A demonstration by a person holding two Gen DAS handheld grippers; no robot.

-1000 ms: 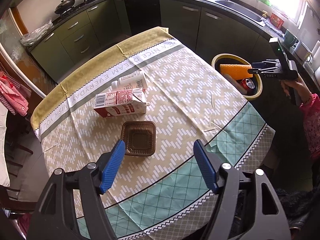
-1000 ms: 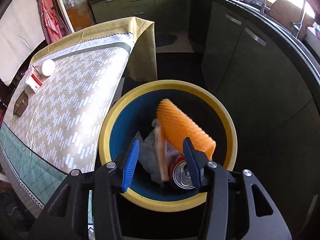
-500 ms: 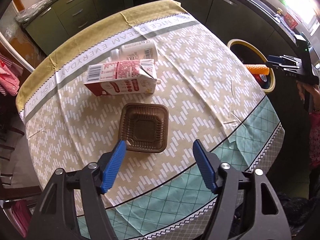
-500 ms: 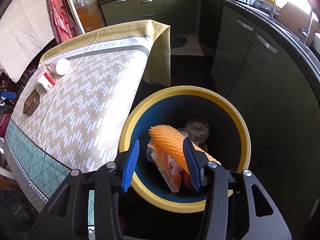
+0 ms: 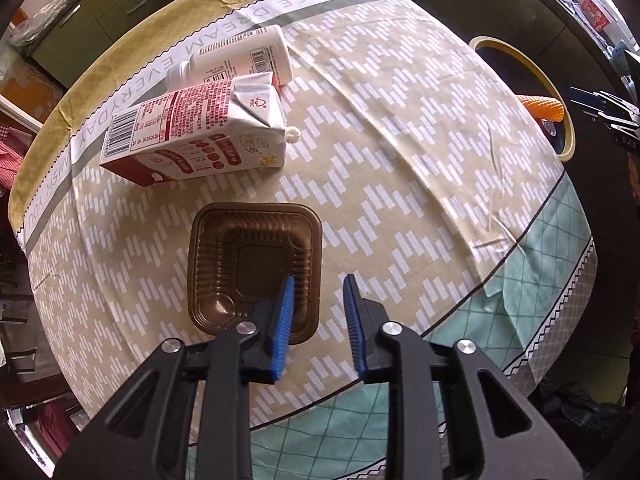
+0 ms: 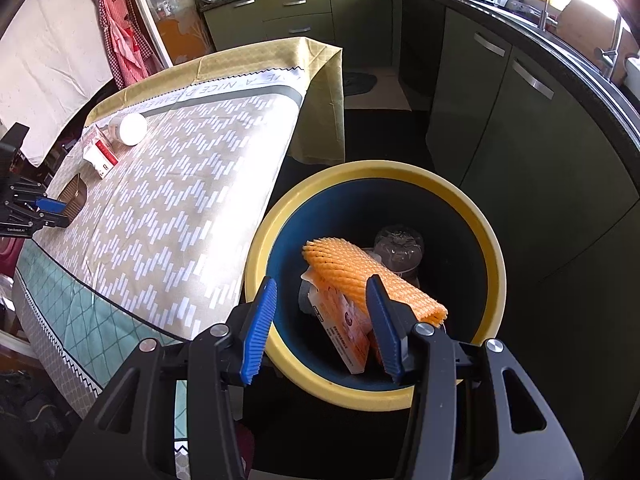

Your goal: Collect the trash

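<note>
Three pieces of trash lie on the tablecloth (image 5: 400,128) in my left wrist view: a brown plastic tray (image 5: 256,264) at centre, a red-and-white carton (image 5: 192,136) on its side above it, and a white bottle (image 5: 236,60) touching the carton's far side. My left gripper (image 5: 318,304) has just been closing; its left pad sits inside the tray and its right pad outside the right wall, and a gap still shows, so it is not yet clamped. My right gripper (image 6: 320,320) hangs released, empty, over the yellow-rimmed bin (image 6: 276,224) at lower centre, which holds orange foam netting (image 6: 360,276), a flat box (image 6: 340,316) and a clear cup (image 6: 398,246).
</note>
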